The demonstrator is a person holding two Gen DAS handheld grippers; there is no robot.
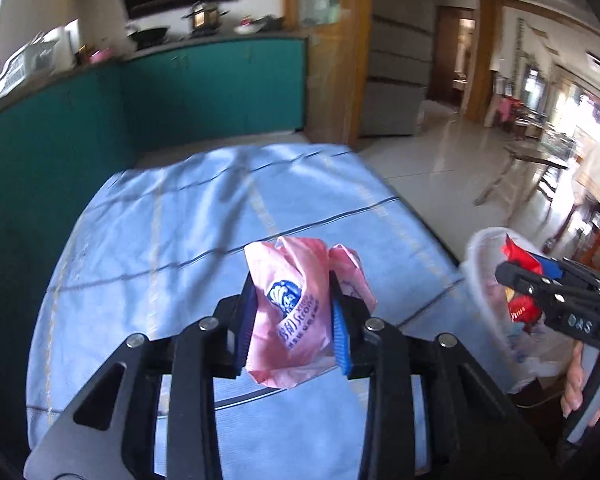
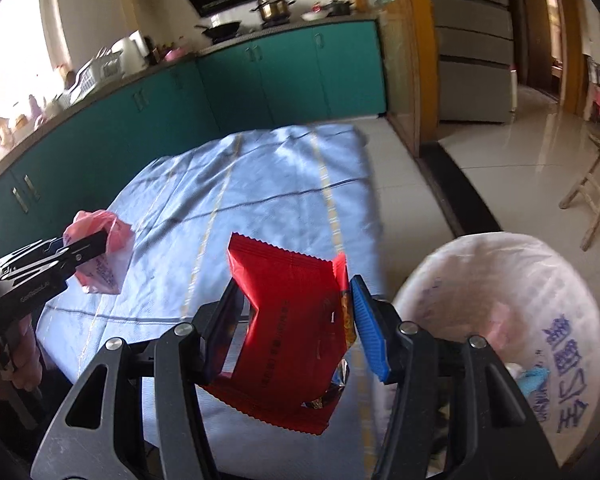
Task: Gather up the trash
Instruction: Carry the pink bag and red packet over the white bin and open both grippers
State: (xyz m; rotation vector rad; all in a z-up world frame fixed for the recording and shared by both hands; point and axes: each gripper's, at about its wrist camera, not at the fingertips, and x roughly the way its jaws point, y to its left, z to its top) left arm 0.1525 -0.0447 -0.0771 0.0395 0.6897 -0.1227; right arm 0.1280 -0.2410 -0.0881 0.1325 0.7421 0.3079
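The right claw (image 2: pixel 296 316), pinching the red wrapper (image 2: pixel 288 344), was nearer the bin (image 2: pixel 512 280), seemingly just to its right, than the left claw (image 1: pixel 292 320) pinching the pink bag (image 1: pixel 292 320).

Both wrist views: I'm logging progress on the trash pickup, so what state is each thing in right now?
Left gripper: shut on the pink plastic bag, lifted off the table.
Right gripper: shut on the red snack wrapper, torn open and empty-looking.
White-lined trash bin: open, already holding some trash.
Blue tablecloth: spread out, wrinkled.
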